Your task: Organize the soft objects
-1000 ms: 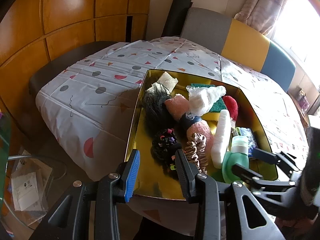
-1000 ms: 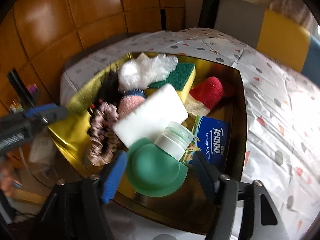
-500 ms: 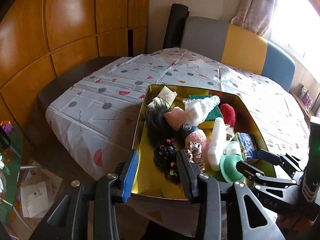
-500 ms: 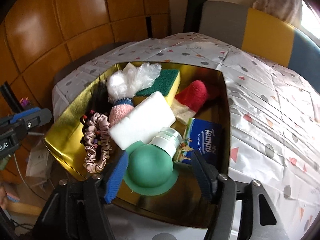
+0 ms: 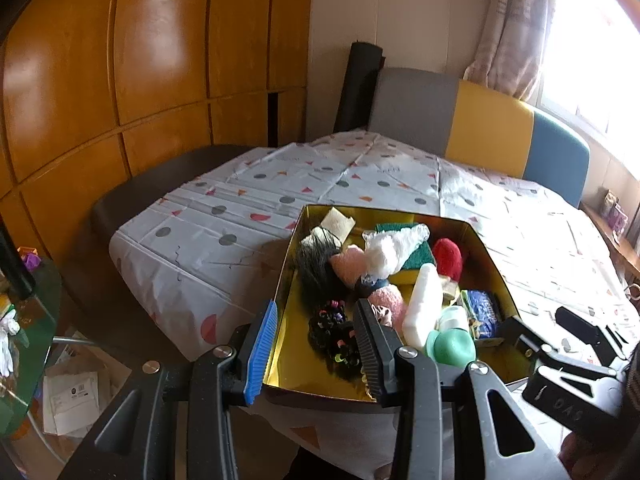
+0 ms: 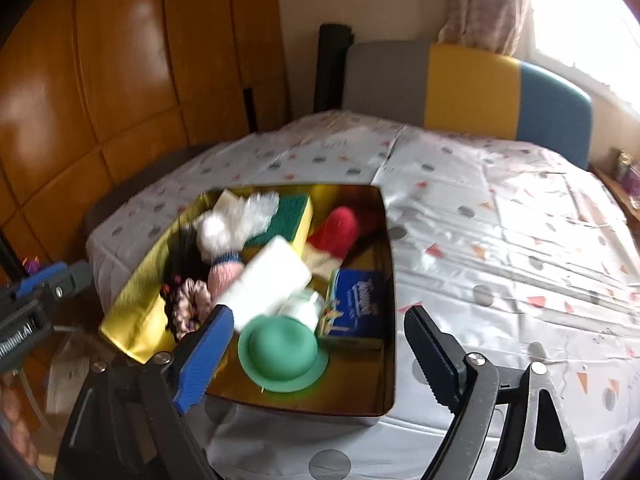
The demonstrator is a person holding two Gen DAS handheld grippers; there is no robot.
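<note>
A desk under a white tablecloth (image 5: pixel 248 216) dotted with grey circles and coloured triangles carries a gold tin box (image 5: pixel 285 280), packed with soft things: a green scouring sponge (image 6: pixel 294 210), a red sock (image 6: pixel 338 230), a white sponge block (image 6: pixel 270 280), a scrunchie (image 6: pixel 190 302) and what looks like a tissue pack (image 6: pixel 360 300), blurred. At twelve o'clock stands a grey, yellow and blue chair back (image 5: pixel 472 124); at nine o'clock, orange wood panelling (image 5: pixel 120 72); at two o'clock, a curtained window (image 5: pixel 516 28). The left claw (image 5: pixel 316 344) hangs part open, empty. The right claw (image 6: pixel 316 356) is opening, holding nothing.
</note>
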